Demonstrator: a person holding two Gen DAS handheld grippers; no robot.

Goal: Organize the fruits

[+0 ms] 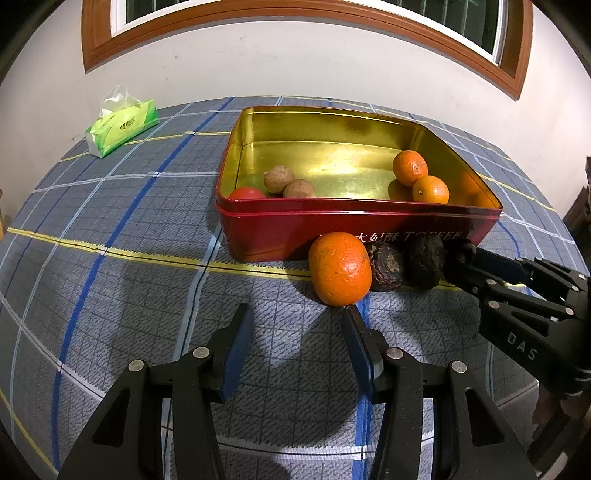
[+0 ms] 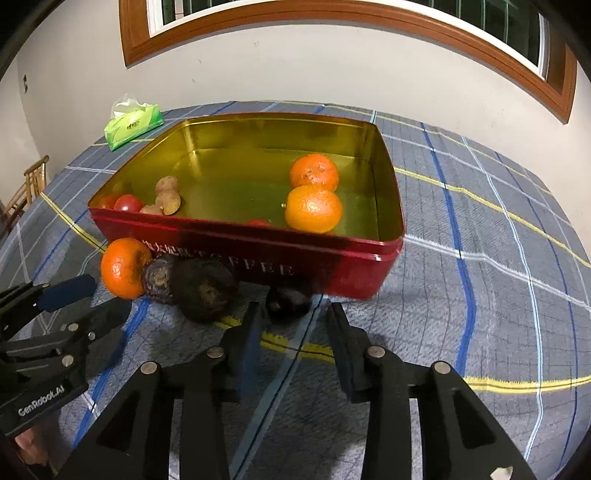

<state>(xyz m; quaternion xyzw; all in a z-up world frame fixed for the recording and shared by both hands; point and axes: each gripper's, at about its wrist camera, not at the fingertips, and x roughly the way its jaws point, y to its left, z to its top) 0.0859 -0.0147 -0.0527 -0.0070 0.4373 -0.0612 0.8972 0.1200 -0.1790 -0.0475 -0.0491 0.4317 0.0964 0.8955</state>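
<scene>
Left wrist view: the left gripper (image 1: pixel 297 325) hangs low over the plaid tablecloth (image 1: pixel 129 295) with its jaws wide apart and nothing between them; its right fingertip sits just below a loose mandarin (image 1: pixel 340 268) — so near that I cannot tell whether they touch. That mandarin lies on the cloth against the near wall of the red toffee tin (image 1: pixel 354 229), and to its right two dark wrinkled fruits (image 1: pixel 406 266) lie pressed side by side. The right gripper (image 1: pixel 458 264) comes in from the right with its tips at the further dark fruit; from here its jaw gap is hidden.

Inside the gold-lined tin, two mandarins (image 1: pixel 419 177) touch each other near the right wall, two brown longan-like fruits (image 1: pixel 288 182) sit near the left, and a red tomato (image 1: pixel 246 193) peeks over the near rim at the left corner. A green tissue pack (image 1: pixel 122 127) lies far left on the table.

Right wrist view shows the right gripper (image 2: pixel 293 325) open and empty, a small dark fruit (image 2: pixel 288 301) — possibly a date, it sits in shadow — lying just beyond its fingertips against the tin's near wall. A wooden chair (image 2: pixel 26 192) stands past the table's left edge, and a brown-framed window (image 2: pixel 332 14) runs along the far wall.
</scene>
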